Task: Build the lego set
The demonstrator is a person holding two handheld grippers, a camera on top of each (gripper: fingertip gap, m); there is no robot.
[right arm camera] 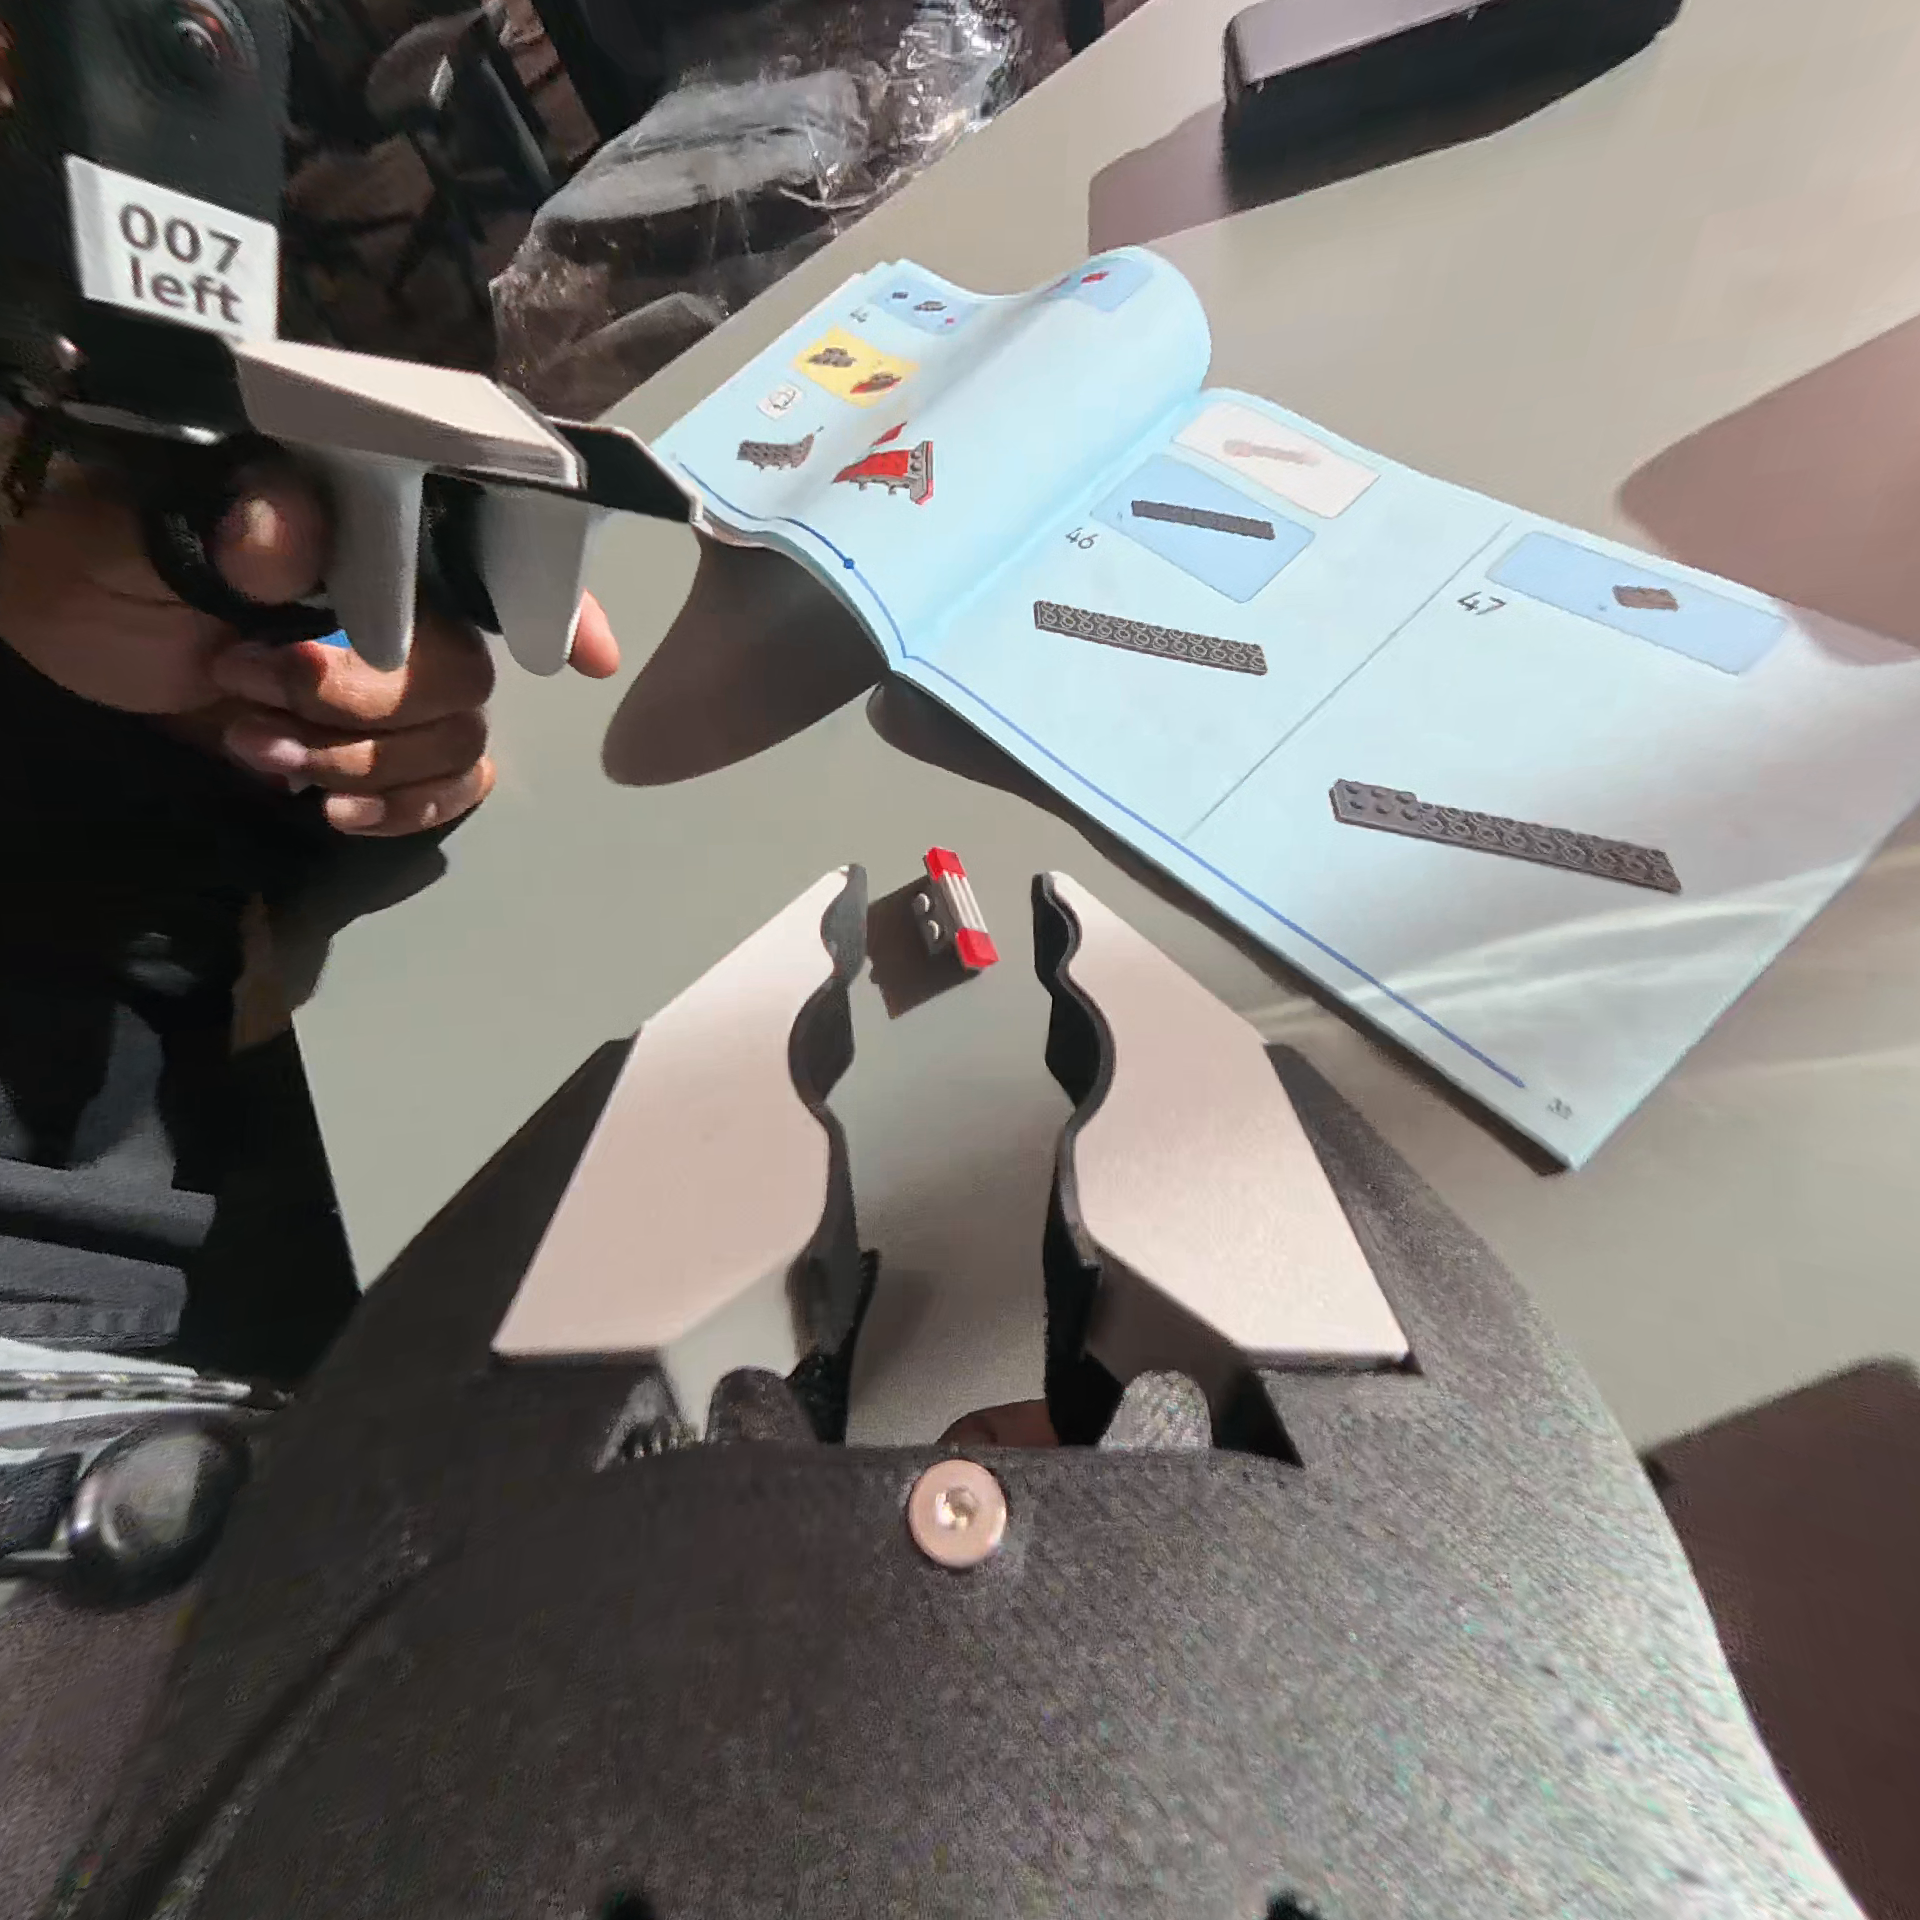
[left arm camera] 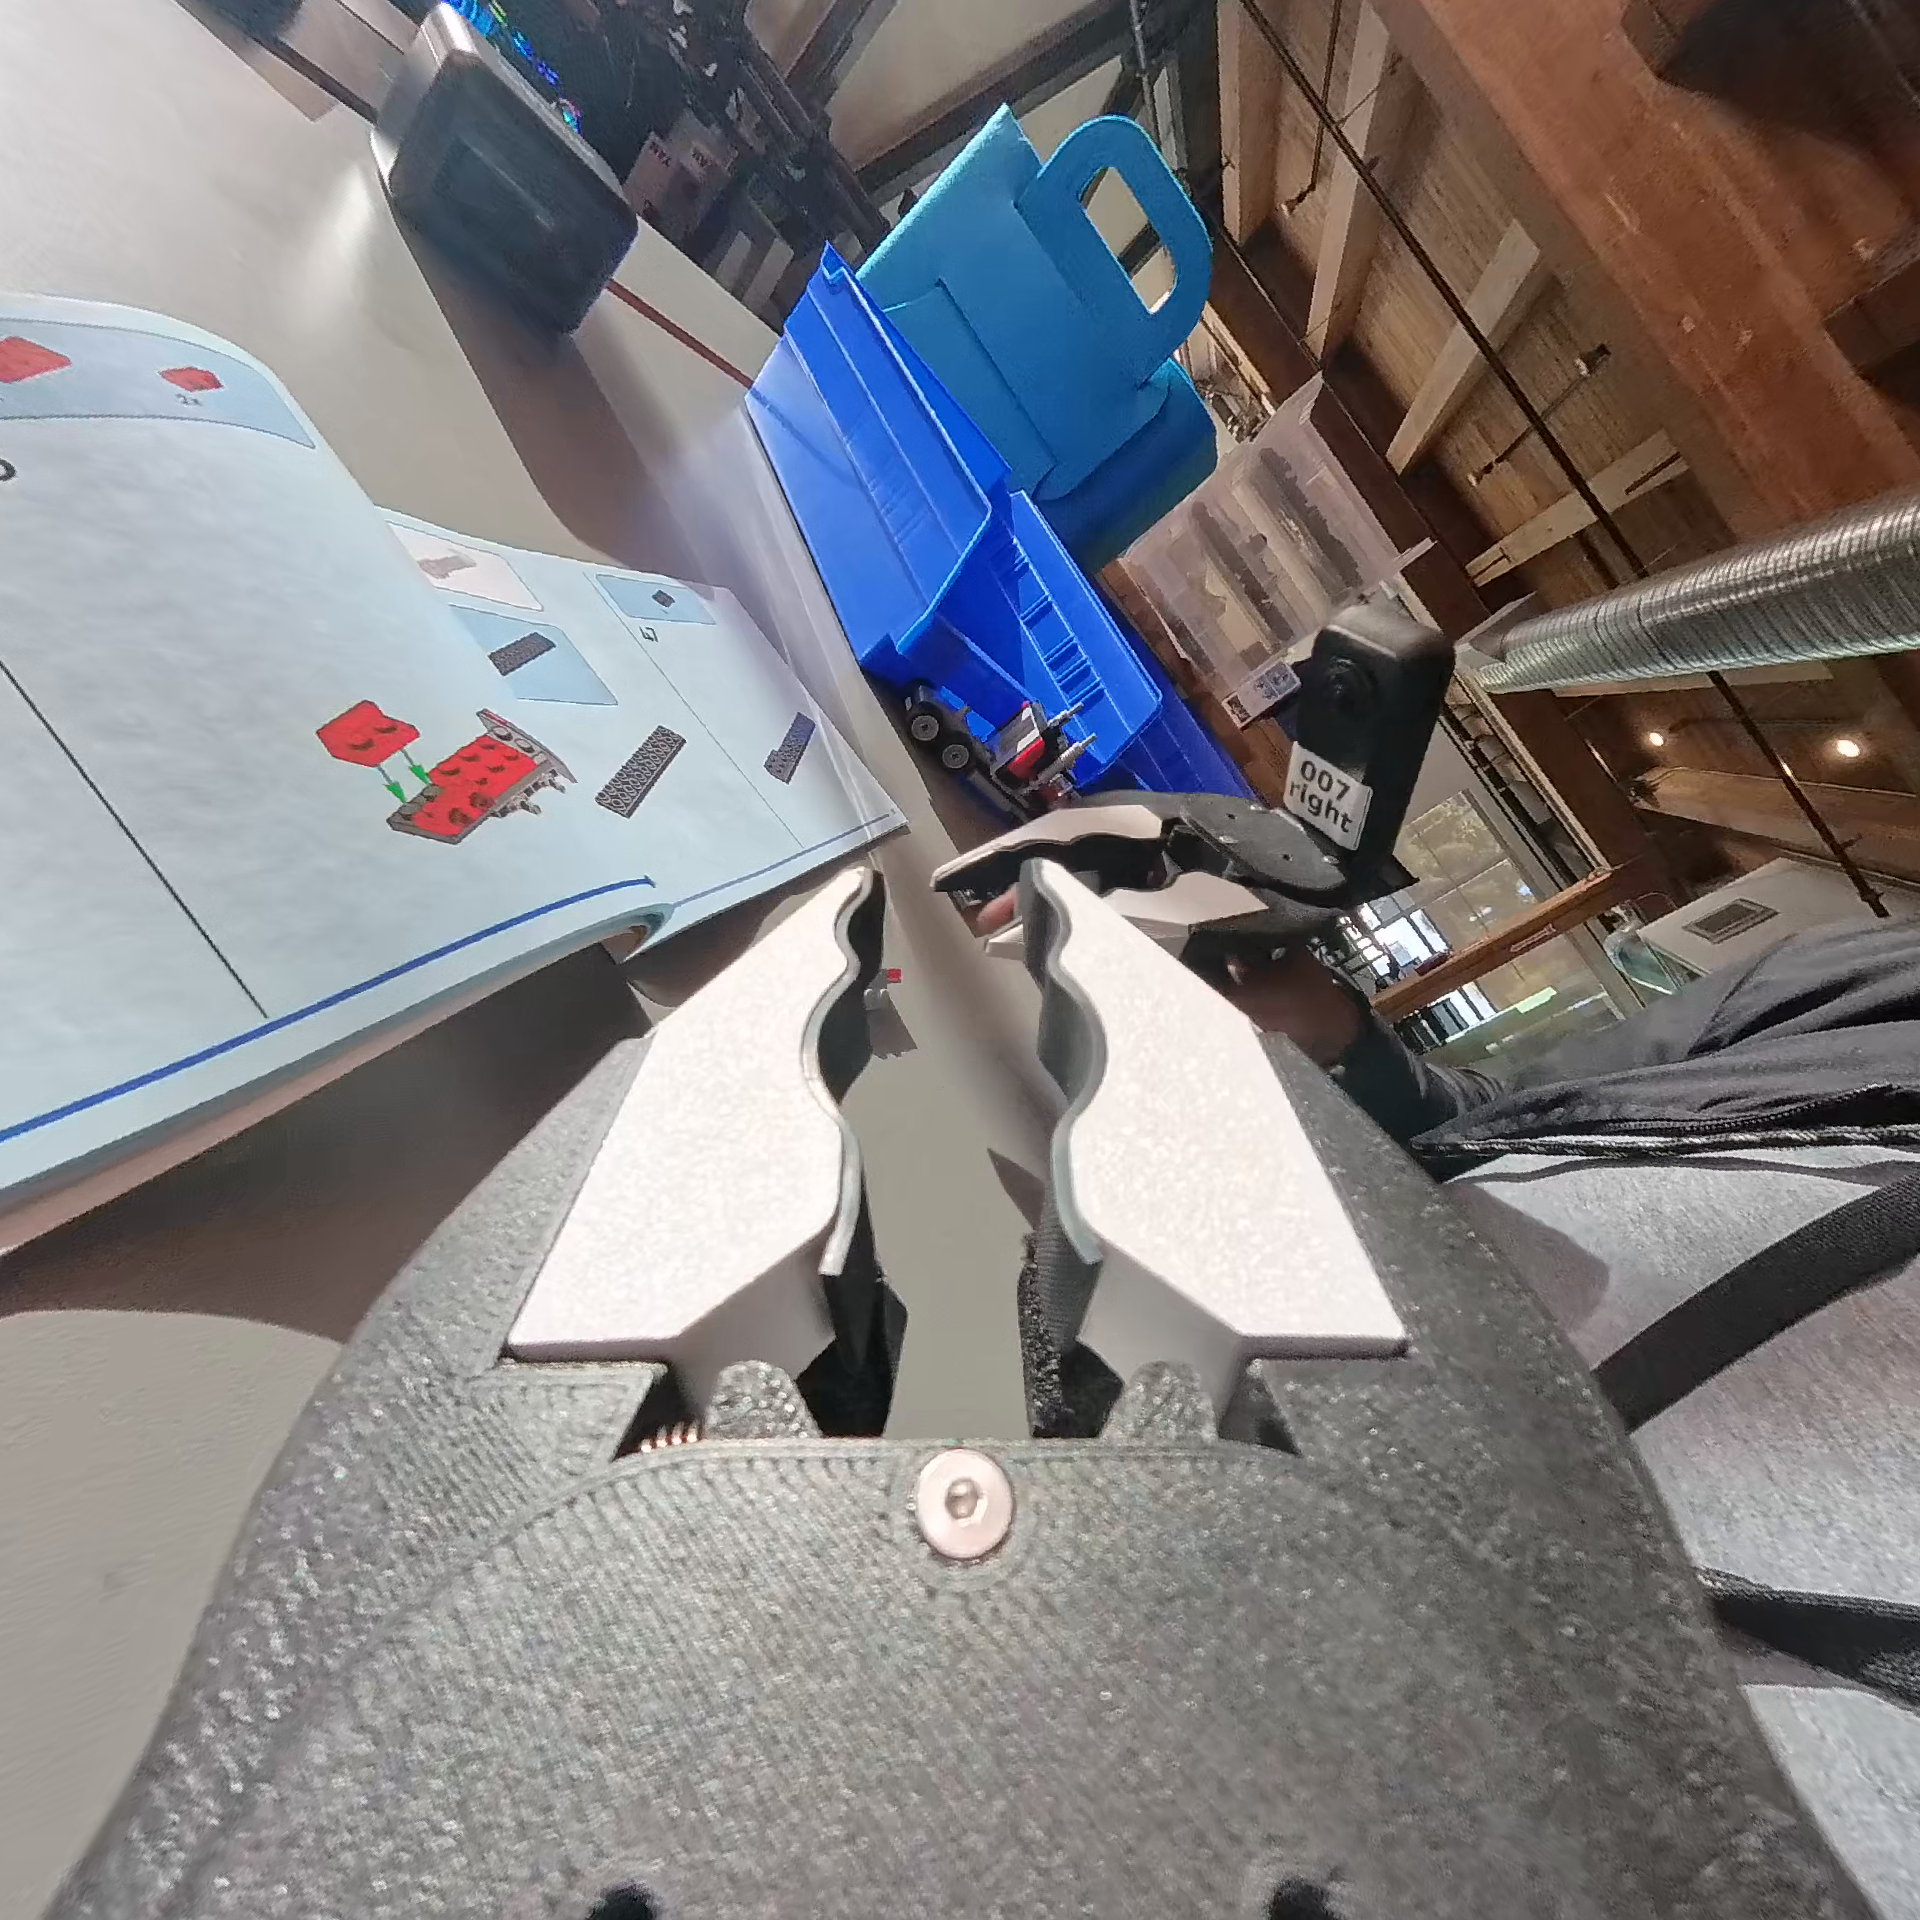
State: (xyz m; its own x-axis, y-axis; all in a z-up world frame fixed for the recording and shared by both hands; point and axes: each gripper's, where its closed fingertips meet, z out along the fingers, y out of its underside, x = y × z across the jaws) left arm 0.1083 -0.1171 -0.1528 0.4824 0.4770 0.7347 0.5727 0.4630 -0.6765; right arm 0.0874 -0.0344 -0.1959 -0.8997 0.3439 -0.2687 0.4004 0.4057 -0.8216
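Looks like a pickup step: the small red-and-grey lego sub-assembly (right arm camera: 954, 909) sits on the table (right arm camera: 644, 935) at 12 o'clock, just past the right gripper (right arm camera: 948, 899) — jaws apart, empty. Left gripper (left arm camera: 951, 899) is also spread, holding nothing. Next, I'd guess — ease forward, straddle it, pinch gently. The instruction booklet (right arm camera: 1299, 665) lies open at 2 o'clock.

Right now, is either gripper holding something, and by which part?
Nothing is held. Both the left gripper and right gripper have open jaws; the small grey-and-red lego assembly lies untouched on the table.

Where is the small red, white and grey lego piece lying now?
In the right wrist view, the small red, white and grey lego piece lies on the grey table, just ahead of the open right claw, left of the light-blue instruction booklet.
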